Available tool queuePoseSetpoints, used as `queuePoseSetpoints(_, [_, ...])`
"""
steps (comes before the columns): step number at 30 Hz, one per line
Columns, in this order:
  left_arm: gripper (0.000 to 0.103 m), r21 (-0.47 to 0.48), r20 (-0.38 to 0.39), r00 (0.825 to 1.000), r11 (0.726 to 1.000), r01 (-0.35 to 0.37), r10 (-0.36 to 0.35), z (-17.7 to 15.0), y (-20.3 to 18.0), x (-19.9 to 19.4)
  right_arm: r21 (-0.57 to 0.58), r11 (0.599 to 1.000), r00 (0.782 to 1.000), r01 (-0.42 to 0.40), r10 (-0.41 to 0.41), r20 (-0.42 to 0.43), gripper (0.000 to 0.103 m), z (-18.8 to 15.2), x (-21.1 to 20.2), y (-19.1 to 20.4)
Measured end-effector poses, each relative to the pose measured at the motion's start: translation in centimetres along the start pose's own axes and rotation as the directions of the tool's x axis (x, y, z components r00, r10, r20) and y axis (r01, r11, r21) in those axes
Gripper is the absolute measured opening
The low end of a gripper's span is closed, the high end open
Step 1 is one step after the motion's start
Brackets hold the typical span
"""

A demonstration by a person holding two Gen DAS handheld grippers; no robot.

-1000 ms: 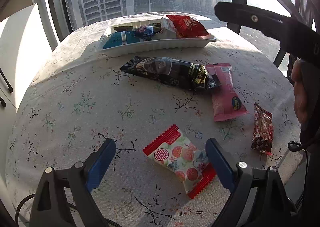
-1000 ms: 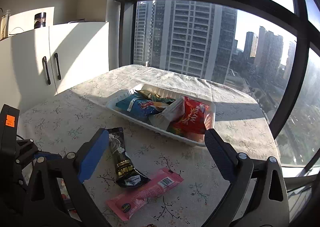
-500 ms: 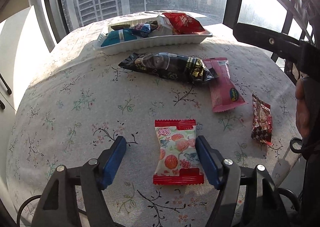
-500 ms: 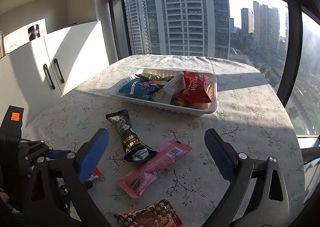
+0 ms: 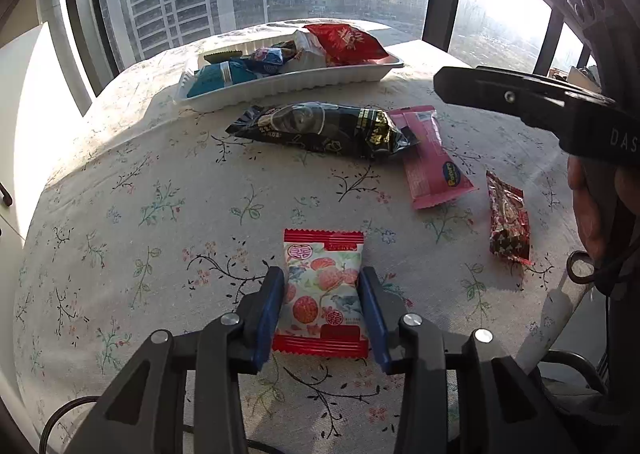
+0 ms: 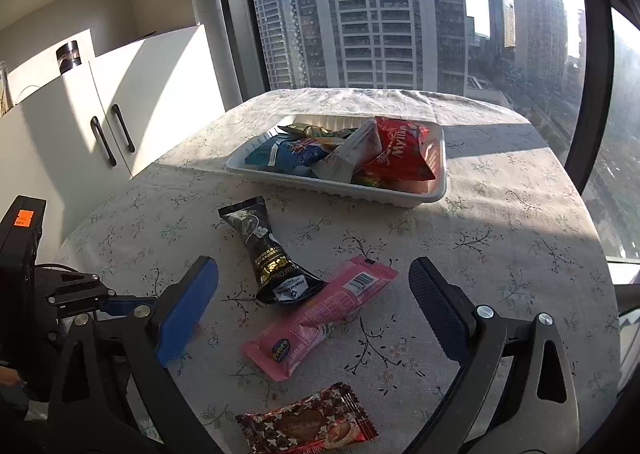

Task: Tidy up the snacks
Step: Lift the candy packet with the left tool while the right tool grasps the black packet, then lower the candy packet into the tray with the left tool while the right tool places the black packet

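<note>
Snacks are partly sorted — several packets already sit in the white tray (image 5: 288, 84), far ahead of the left gripper (image 5: 322, 306). Its jaws are closing on the fruit-print candy packet (image 5: 322, 286), blue pads at the packet's two sides, seemingly just touching. Four packets are left on the cloth, this one included. Beyond it lie the black packet (image 5: 320, 130) and pink packet (image 5: 430, 158), with the dark red chocolate packet (image 5: 508, 218) off to the right. Right gripper (image 6: 314, 304) hangs spread wide, empty, above the pink one.
</note>
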State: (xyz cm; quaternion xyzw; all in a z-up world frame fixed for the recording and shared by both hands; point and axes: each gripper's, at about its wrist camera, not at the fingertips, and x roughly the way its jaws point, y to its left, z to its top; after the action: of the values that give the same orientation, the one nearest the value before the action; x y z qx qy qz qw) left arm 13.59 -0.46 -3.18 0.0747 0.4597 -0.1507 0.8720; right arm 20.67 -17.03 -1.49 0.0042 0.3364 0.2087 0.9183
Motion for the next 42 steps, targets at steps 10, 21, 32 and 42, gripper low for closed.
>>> queuePoseSetpoints(10, [0.036,-0.039,0.023,0.996,0.996,0.082,-0.081,0.4,2.4,-0.7,-0.122,0.992,0.993,-0.028,0.014,-0.118,0.084,1.5,3.8,2.7])
queuePoseSetpoints(21, [0.036,-0.146,0.09,0.993,0.986,0.086,-0.073,1.2,7.8,-1.9,-0.256,0.963,0.954,-0.086,0.006,-0.301,0.058,3.5,11.0,5.5])
queuePoseSetpoints(32, [0.036,-0.16,0.093,0.991,0.981,0.11,-0.096,1.0,8.8,-1.2,-0.355,0.928,0.919,-0.111,-0.041,-0.393,0.031,3.2,13.9,7.7])
queuePoseSetpoints(42, [0.036,-0.171,0.103,0.99,0.978,0.116,-0.1,1.5,9.3,-1.2,-0.264,0.952,0.929,-0.153,0.047,-0.366,0.023,3.6,13.0,6.9])
